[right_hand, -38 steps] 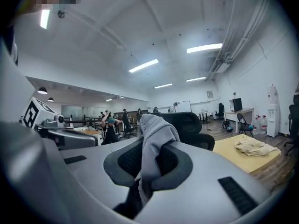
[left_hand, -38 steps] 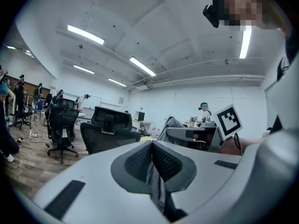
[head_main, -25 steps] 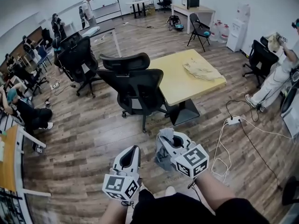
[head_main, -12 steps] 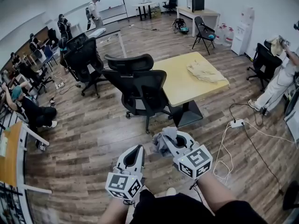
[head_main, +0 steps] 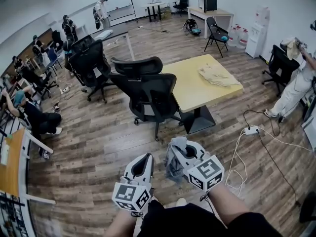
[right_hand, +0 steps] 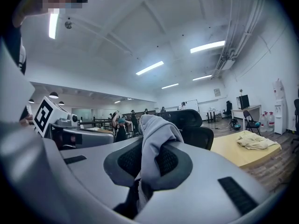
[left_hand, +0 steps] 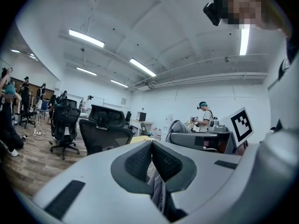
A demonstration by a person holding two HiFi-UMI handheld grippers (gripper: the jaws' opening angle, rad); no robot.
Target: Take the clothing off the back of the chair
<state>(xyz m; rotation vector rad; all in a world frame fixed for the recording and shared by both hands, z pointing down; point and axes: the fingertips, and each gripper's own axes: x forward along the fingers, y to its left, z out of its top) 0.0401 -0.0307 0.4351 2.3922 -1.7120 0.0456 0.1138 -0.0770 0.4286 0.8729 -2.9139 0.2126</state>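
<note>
The R gripper (head_main: 180,147) is clamped shut on the grey clothing (head_main: 173,165). In the right gripper view the fabric (right_hand: 154,133) is bunched over and betw. both pads and rises in a hump above the tips, w/ the rest trailing down below the jaws. In the head view it hangs in a crumpled bundle off the gripper's left side, above the wood floor (head_main: 98,147) and just in front of the person's body.

The L gripper (head_main: 145,157) is held low beside it, near but apart. Its jaws are closed, pads meeting at the tips (left_hand: 150,146). A strip of grey fabric shows low in the gap behind the pads – whether it is pinched there or only hanging beyond can't be told.

The black office chair (head_main: 148,95) stands ahead, well apart from both grippers, its back toward the person – the clothing isn't touching it. The chair is pulled up to a yellow table (head_main: 192,90), and a beige cloth (head_main: 216,76) lies crumpled on the tabletop's far right part. Other people and black chairs sit along the room's left side.
</note>
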